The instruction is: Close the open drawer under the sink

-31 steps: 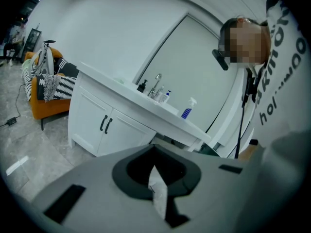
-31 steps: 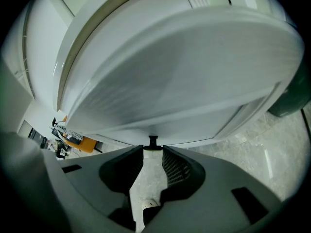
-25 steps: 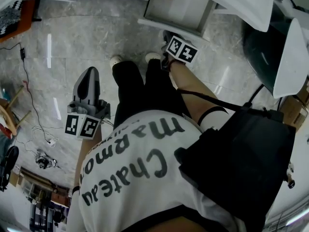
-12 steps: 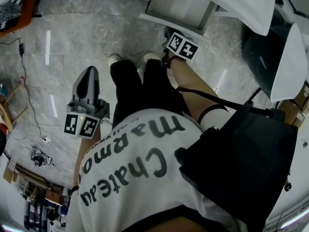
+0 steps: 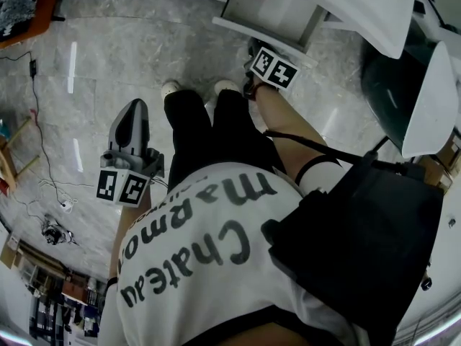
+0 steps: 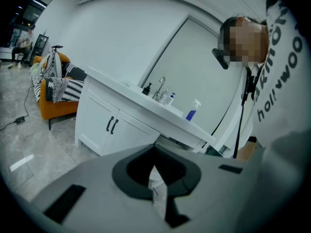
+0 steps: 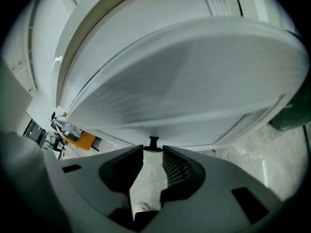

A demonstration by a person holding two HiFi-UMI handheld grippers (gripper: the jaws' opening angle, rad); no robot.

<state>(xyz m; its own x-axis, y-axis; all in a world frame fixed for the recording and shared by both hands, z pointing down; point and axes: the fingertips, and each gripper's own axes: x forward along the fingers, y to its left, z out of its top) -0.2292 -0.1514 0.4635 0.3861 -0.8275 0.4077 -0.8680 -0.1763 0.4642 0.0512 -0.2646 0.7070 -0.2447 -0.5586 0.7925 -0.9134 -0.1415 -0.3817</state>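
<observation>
The white vanity's open drawer (image 5: 272,9) sticks out at the top of the head view, its front panel (image 5: 261,37) facing the person. In the right gripper view that panel (image 7: 184,76) fills the picture. Its small black handle (image 7: 153,143) sits right at the tips of my right gripper (image 7: 153,152), whose jaws stand apart and do not press on it. In the head view the right gripper (image 5: 263,55) is just below the drawer front. My left gripper (image 5: 133,110) hangs over the floor to the left, tips together and holding nothing. From its own view the left gripper (image 6: 155,152) faces the sink cabinet (image 6: 116,125).
The person's legs and shoes (image 5: 173,89) stand just short of the drawer. A dark bin (image 5: 392,85) sits to the right of the vanity. Cables (image 5: 39,121) trail across the marble floor on the left. An orange seat (image 6: 58,101) stands beyond the cabinet. Bottles (image 6: 193,111) are on the counter.
</observation>
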